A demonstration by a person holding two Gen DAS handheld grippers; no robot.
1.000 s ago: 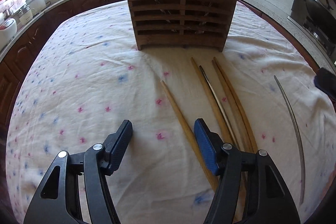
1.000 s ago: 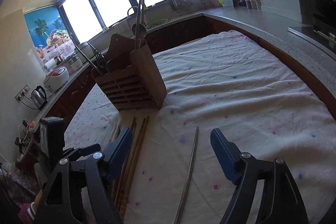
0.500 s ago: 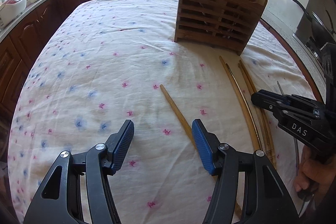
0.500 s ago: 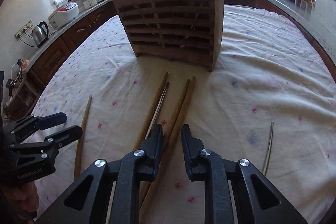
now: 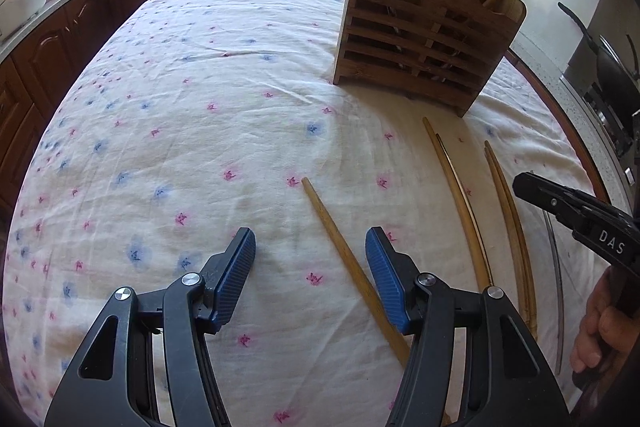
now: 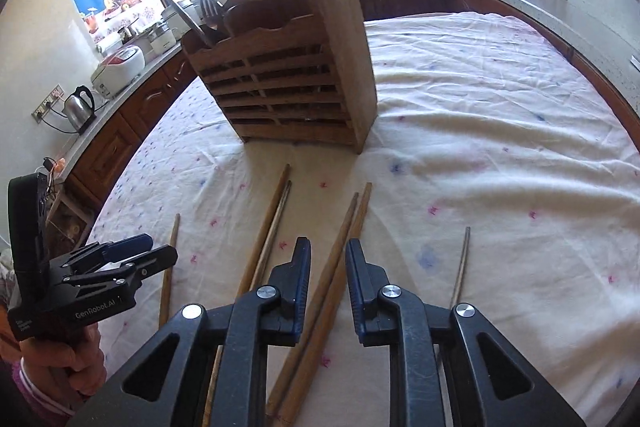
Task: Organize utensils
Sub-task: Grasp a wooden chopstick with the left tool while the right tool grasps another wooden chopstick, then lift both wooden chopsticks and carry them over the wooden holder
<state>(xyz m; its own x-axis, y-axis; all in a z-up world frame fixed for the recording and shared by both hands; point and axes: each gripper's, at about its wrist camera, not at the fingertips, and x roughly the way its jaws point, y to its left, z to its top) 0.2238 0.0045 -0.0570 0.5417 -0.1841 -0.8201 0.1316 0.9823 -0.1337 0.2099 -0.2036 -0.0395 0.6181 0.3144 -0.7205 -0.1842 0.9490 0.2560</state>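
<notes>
Right gripper (image 6: pixel 325 259): jaws narrowed to a slim gap, straddling a pair of wooden chopsticks (image 6: pixel 340 251) lying side by side on the tablecloth (image 6: pixel 480 147). The pads sit either side of the pair, but I can't tell if they are actually pinching or just short of contact. The sticks look flat on the cloth, not lifted. Judgement: this is the grab step, taking both as a pair so they go into the holder together.

Left gripper (image 5: pixel 310 259): jaws spread wide, holding nothing. A single wooden chopstick (image 5: pixel 340 247) runs on the cloth between its fingers, nearer the right pad, not touched. It looks parked over its next pick while the right side works.

Layout in the right wrist view:
- wooden holder (image 6: pixel 288 83) at 12 o'clock, upright, forks and other utensils already standing in its slots
- a second wood-plus-metal pair (image 6: pixel 268 227) at 10 o'clock from the jaws
- the single wooden stick further out, at 9 o'clock, near the left gripper
- a lone metal chopstick (image 6: pixel 462 263) at 3 o'clock, well apart from the rest

All sticks point roughly at the holder, so approach along their length is easy.

Risk, as I judge it: thin round sticks on soft cloth; one may roll out of a two-stick pinch.
</notes>
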